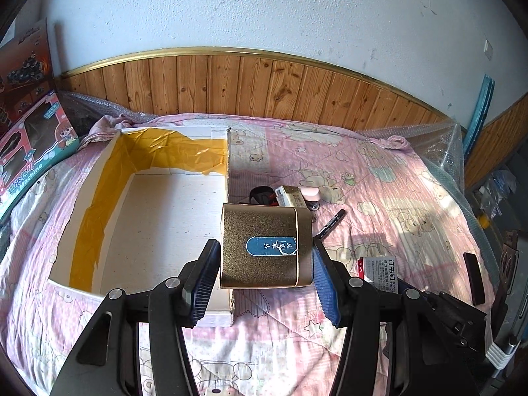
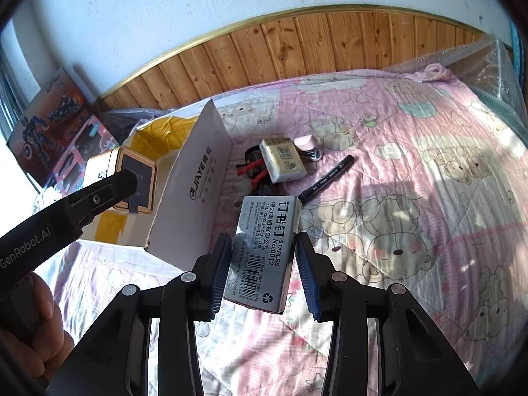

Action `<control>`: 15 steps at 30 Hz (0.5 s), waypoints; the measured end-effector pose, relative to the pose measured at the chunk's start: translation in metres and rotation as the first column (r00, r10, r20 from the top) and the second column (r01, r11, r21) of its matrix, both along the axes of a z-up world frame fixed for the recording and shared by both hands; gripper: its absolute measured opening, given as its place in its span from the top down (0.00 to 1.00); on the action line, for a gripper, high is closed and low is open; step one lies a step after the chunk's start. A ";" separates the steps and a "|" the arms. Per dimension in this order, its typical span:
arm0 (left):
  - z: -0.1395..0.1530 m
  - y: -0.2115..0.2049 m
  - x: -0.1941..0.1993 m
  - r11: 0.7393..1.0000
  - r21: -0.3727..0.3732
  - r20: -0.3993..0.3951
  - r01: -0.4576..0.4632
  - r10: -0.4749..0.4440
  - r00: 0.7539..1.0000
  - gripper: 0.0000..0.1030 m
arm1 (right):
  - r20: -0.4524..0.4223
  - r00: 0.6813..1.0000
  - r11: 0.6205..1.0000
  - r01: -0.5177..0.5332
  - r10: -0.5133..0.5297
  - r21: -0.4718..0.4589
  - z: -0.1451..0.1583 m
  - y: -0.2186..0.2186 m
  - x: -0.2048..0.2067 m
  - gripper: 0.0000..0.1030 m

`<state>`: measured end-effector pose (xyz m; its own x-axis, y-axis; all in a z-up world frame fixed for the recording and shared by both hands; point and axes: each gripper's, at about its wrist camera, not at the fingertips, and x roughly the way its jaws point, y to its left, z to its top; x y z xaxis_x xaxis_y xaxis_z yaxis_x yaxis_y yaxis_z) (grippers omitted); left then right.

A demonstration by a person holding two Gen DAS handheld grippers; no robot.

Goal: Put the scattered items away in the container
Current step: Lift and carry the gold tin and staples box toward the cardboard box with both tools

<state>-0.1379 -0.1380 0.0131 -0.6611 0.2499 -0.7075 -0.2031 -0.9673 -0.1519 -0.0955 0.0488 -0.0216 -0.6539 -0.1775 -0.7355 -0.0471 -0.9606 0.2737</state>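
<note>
My left gripper (image 1: 266,254) is shut on a gold tin (image 1: 266,244) with a blue label, held above the right wall of the white cardboard box (image 1: 148,224) lined with yellow tape. The right wrist view shows the same tin (image 2: 99,168) over the box (image 2: 198,191). My right gripper (image 2: 264,247) is shut on a grey staples box (image 2: 264,247), just right of the cardboard box. On the quilt beyond lie a black marker (image 2: 325,178), a tissue pack (image 2: 282,160), a pink item (image 2: 305,142) and a black-and-red object (image 2: 254,168).
A pink cartoon quilt (image 1: 379,171) covers the bed. Toy boxes (image 1: 29,142) lean at the left. Wood panelling (image 1: 264,85) backs the bed, and bubble wrap (image 1: 442,145) lines its right side. A dark flat object (image 1: 474,277) lies at the right edge. A hand (image 2: 43,323) holds the left gripper.
</note>
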 end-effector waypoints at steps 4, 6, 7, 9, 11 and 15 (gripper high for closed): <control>0.008 -0.013 0.007 1.000 0.000 -0.016 -0.028 0.028 0.999 0.46 | -0.017 1.000 1.000 -0.019 0.019 0.015 0.009 -0.010 0.003 0.60; 0.011 -0.020 0.011 0.999 0.004 -0.023 -0.040 0.040 0.999 0.46 | -0.027 0.999 0.999 -0.028 0.028 0.021 0.013 -0.016 0.005 0.60; 0.012 -0.024 0.013 0.999 0.005 -0.027 -0.047 0.047 0.999 0.46 | -0.032 0.999 0.999 -0.033 0.034 0.026 0.016 -0.019 0.006 0.60; 0.015 -0.030 0.016 0.998 0.011 -0.033 -0.058 0.058 0.998 0.46 | -0.041 0.998 0.999 -0.042 0.043 0.031 0.020 -0.024 0.007 0.60; 0.018 -0.036 0.020 0.998 0.016 -0.039 -0.069 0.069 0.997 0.46 | -0.049 0.997 0.998 -0.052 0.054 0.039 0.025 -0.030 0.009 0.60; 0.022 -0.047 0.026 0.996 0.034 -0.046 -0.084 0.085 0.995 0.46 | -0.062 0.995 0.996 -0.070 0.074 0.052 0.033 -0.041 0.010 0.60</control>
<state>-0.1120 -0.1855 0.0355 -0.7136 0.2134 -0.6673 -0.1284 -0.9762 -0.1749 -0.0859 0.0083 0.0113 -0.6867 -0.1901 -0.7017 0.0387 -0.9734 0.2259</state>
